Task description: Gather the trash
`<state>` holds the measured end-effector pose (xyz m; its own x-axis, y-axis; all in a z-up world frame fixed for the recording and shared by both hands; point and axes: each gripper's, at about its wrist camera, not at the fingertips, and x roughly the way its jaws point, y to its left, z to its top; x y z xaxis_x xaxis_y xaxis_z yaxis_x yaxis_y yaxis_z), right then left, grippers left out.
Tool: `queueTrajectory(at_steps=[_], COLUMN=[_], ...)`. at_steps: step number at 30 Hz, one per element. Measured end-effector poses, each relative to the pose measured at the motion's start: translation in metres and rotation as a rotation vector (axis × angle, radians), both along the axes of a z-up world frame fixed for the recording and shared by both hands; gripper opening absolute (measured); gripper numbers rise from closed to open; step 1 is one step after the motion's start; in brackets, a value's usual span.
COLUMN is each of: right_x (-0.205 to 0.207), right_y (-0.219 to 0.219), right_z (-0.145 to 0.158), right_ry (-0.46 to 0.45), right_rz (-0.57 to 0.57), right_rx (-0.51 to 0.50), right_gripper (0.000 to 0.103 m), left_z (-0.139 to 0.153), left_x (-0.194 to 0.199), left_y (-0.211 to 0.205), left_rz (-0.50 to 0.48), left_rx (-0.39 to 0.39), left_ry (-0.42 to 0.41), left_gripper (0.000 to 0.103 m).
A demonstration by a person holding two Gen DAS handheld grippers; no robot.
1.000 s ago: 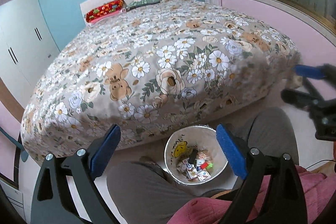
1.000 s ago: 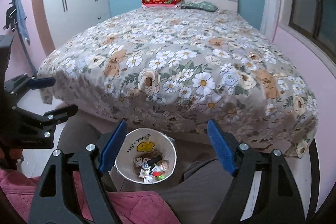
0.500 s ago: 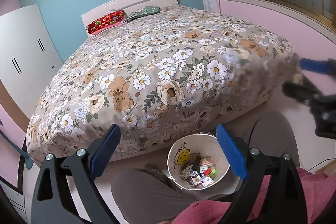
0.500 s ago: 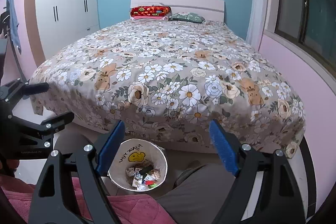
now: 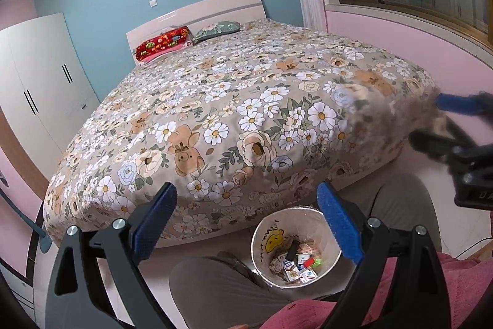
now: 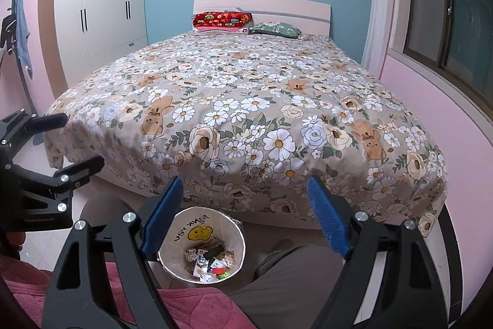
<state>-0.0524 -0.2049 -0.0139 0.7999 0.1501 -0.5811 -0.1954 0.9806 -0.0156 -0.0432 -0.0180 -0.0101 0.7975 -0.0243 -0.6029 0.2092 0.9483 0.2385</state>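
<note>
A white trash bin (image 5: 262,239) with a yellow smiley stands on the floor between the person's knees; it also shows in the right wrist view (image 6: 175,239). It holds several wrappers and small cartons (image 5: 295,262). My left gripper (image 5: 246,221) is open and empty, raised above the bin, facing the bed. My right gripper (image 6: 245,215) is open and empty, also above the bin. Each gripper shows at the edge of the other's view, the right one (image 5: 443,122) at the right, the left one (image 6: 71,141) at the left.
A large bed (image 6: 246,100) with a floral cover fills the middle, with a red pillow (image 6: 222,19) and a green pillow (image 6: 274,29) at the headboard. A white wardrobe (image 6: 101,11) stands left. A pink wall and window (image 6: 446,20) run along the right.
Both grippers have risen and tilted up, so the bed and bin sit lower in both views. Both stay open and empty.
</note>
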Motion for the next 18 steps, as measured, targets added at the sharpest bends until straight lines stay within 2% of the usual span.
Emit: queueTrajectory(at_steps=[18], right_x=[0.0031], right_y=[-0.001], right_z=[-0.0037], right_ry=[0.024], right_rz=[0.008], right_rx=[0.009], right_gripper=[0.081], left_z=[0.0015], left_x=[-0.0016], left_y=[-0.0015], left_rz=[-0.002], left_rx=[0.0], left_ry=[-0.011], left_gripper=[0.094])
